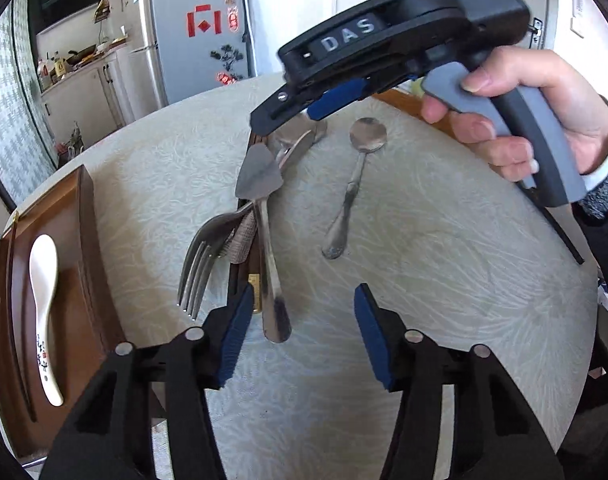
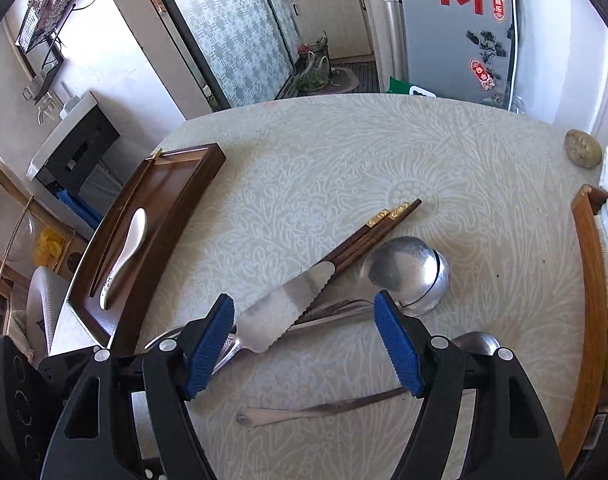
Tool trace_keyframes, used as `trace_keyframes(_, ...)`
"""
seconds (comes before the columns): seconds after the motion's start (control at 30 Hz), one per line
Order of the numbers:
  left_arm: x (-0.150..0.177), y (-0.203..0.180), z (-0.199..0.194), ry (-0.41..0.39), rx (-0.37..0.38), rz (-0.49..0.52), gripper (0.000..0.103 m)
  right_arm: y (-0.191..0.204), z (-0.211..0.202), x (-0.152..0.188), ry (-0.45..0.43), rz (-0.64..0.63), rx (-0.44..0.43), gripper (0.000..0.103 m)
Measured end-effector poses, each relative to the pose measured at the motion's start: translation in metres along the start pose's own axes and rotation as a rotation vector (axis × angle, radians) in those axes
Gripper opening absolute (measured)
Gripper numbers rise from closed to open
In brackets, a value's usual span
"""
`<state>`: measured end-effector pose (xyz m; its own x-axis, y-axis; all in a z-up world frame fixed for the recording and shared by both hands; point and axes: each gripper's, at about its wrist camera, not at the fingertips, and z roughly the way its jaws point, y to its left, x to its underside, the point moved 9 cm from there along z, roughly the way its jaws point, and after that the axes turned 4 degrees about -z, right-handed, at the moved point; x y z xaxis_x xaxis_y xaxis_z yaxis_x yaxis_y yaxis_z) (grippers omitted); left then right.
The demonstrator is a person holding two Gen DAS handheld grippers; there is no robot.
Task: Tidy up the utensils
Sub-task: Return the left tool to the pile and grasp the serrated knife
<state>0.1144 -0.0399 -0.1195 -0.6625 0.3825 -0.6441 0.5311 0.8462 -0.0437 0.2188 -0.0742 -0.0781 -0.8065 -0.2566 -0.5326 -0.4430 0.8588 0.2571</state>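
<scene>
A pile of metal utensils lies mid-table: a fork (image 1: pixel 200 264), a serrated cake server (image 1: pixel 258 176) (image 2: pixel 284 312), a big ladle-like spoon (image 2: pixel 407 272) and dark chopsticks (image 2: pixel 375 232) underneath. A lone steel spoon (image 1: pixel 355 184) (image 2: pixel 323 410) lies apart beside the pile. At the left a brown wooden tray (image 1: pixel 76 216) (image 2: pixel 176 200) holds a white ceramic spoon (image 1: pixel 44 280) (image 2: pixel 124 256). My left gripper (image 1: pixel 304 320) hovers open over the server's handle end, gripping nothing. My right gripper (image 2: pixel 304 332) (image 1: pixel 288 116) hangs open above the pile's far end, pads clear of the server blade.
A pale floral cloth covers the round table (image 2: pixel 343 152). A wood-rimmed tray (image 2: pixel 587 280) with white items stands at its right edge, with a round stone-like lump (image 2: pixel 582 148) near it. A fridge (image 1: pixel 196 40) stands beyond the table. A hand (image 1: pixel 523 120) holds the right gripper's handle.
</scene>
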Motion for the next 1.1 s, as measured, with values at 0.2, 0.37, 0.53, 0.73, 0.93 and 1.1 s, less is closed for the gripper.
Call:
trace_keyframes(0.2,-0.003,0.005,0.006,0.02,-0.041,-0.019,0.05,0.003,0.013,0.013,0.031,0.073,-0.087,0.06)
trace_keyframes(0.37,-0.004,0.012,0.004,0.024,-0.052,-0.044,0.026,0.001,0.019,0.006,0.017,0.166,-0.141,0.052)
trace_keyframes(0.53,-0.004,0.013,0.003,0.023,-0.05,-0.05,0.019,0.015,0.018,0.002,0.013,0.189,-0.199,0.046)
trace_keyframes(0.73,-0.007,0.013,0.001,0.001,-0.036,-0.067,0.015,0.018,0.022,0.001,0.022,0.193,-0.179,0.045)
trace_keyframes(0.93,-0.012,0.018,-0.012,-0.046,0.026,-0.145,0.015,0.014,0.023,0.002,0.024,0.205,-0.171,0.045)
trace_keyframes(1.1,-0.018,0.02,-0.018,-0.083,0.073,-0.203,0.015,0.012,0.023,0.001,0.021,0.223,-0.165,0.045)
